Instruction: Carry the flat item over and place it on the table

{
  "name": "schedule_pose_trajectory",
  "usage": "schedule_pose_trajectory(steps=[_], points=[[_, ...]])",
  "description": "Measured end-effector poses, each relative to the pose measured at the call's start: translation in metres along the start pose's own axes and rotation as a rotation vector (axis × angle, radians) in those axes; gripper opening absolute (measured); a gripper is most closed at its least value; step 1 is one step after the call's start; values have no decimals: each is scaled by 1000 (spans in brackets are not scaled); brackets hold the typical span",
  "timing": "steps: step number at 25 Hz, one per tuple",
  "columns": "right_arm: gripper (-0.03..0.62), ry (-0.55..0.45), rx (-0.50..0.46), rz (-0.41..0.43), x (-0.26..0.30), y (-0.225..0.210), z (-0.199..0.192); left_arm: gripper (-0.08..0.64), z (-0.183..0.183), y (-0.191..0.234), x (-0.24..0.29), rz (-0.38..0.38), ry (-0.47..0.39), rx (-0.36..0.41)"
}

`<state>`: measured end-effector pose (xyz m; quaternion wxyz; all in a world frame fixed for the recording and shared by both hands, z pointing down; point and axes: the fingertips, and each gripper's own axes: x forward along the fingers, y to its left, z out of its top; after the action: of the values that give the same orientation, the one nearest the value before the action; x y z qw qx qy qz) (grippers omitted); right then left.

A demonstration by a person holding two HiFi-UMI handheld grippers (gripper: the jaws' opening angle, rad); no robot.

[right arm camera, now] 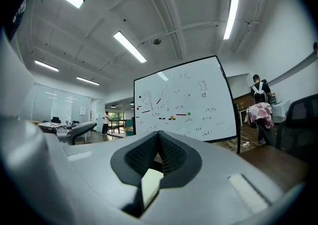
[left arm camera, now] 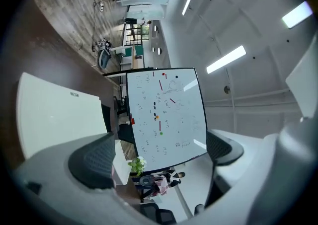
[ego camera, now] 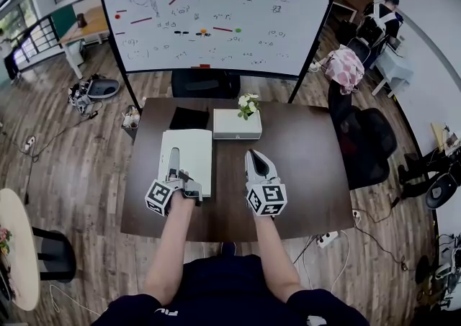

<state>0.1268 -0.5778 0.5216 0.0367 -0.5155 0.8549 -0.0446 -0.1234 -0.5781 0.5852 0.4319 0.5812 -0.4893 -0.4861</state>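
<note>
1. Your left tool (ego camera: 176, 166) is open with nothing between its pads. It sits over the one white flat item (ego camera: 189, 146), which lies on the counter's (ego camera: 310, 173) left half.
2. Your right tool (ego camera: 253, 155) is closed and empty, beside that item.
3. Farther back you have one black pad (ego camera: 189, 118), one white box (ego camera: 232, 126) and one flower bunch (ego camera: 248, 104).

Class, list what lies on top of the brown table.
On the table lie a white flat item, a black sheet, a white box and white flowers by it. What lies beneath each is covered; whether the flowers stand on the box is unclear.
</note>
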Motion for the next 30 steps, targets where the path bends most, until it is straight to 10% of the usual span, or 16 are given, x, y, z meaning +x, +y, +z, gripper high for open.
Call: schedule_pose_trajectory(steps=[4,16,24,30], points=[[8,8,3,0,-4,0,-3,558,-1,-18,1,-13,45,147],[8,12,-14,9,-2,3,-5,558,-59,-96,0,-134,285,1300],[8,9,2,8,1,2,-5,526,-72,-106,-1,-178,292,1304],[8,15,-9,15,4,5,-7,297,-59,-108,-7,-133,224,1346]])
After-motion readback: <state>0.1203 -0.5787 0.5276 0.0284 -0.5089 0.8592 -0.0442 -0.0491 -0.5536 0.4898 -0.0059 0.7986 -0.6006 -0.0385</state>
